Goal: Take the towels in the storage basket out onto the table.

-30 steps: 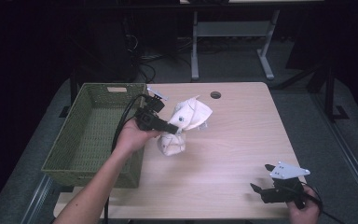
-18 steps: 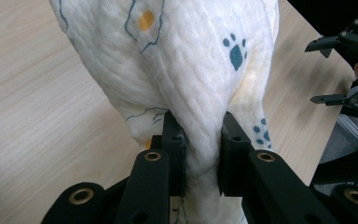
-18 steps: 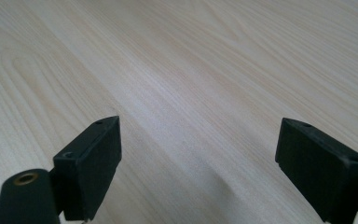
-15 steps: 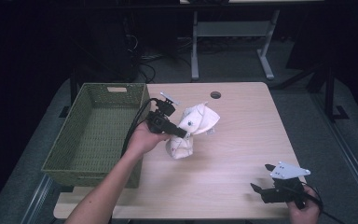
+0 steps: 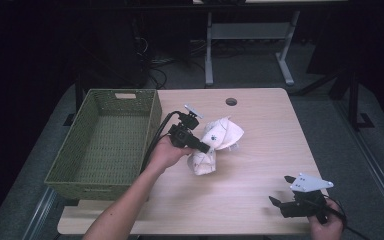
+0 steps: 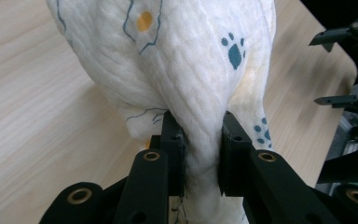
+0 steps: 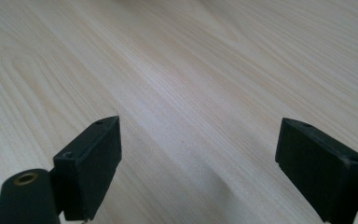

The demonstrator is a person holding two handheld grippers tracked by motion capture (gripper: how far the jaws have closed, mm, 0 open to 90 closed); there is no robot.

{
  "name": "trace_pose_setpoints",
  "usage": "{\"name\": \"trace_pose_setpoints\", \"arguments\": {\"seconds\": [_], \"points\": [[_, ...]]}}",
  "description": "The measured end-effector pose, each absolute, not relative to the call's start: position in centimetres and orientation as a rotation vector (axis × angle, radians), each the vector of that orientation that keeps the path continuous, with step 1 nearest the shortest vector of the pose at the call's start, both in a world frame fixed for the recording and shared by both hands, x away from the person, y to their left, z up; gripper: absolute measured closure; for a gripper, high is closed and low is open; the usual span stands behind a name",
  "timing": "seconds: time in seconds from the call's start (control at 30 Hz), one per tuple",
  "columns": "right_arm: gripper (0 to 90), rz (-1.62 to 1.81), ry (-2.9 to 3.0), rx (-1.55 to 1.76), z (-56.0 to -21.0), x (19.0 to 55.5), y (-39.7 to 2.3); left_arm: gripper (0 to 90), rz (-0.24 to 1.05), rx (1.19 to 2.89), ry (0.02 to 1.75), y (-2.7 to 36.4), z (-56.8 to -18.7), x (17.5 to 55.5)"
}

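At the centre of the high view, a printed white cloth [image 5: 215, 145] is pinched by the left hand-held gripper [image 5: 206, 148], bunched for carrying toward the green wicker basket [image 5: 80, 165]; the right hand-held gripper [image 5: 280, 192] is kept open, idle at lower right.

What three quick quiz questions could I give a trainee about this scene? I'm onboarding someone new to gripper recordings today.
1. True or false: the left gripper is shut on the white printed cloth.
2. Which stands wide open over bare tabletop? A) the left gripper B) the right gripper
3. Fill in: the green woven basket sits at the table's ____ side in the high view.

Key:
1. True; the pads pinch a bunched fold of it.
2. B; nothing lies between its jaws.
3. Left; no item is seen inside it.
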State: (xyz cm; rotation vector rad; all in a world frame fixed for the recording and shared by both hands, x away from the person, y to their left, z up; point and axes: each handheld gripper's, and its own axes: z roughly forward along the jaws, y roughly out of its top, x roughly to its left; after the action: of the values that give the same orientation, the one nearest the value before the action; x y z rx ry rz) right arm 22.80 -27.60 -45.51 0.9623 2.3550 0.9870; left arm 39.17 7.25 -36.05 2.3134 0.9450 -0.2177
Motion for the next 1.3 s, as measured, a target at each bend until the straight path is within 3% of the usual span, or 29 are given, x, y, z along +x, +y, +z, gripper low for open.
{"name": "trace_pose_setpoints", "arguments": {"seconds": [1.3], "points": [[14.0,0.987,2.348,0.948,-45.4,22.8,-27.8,72.0,-0.290,2.294,0.999,3.9,-40.6,39.6]]}}
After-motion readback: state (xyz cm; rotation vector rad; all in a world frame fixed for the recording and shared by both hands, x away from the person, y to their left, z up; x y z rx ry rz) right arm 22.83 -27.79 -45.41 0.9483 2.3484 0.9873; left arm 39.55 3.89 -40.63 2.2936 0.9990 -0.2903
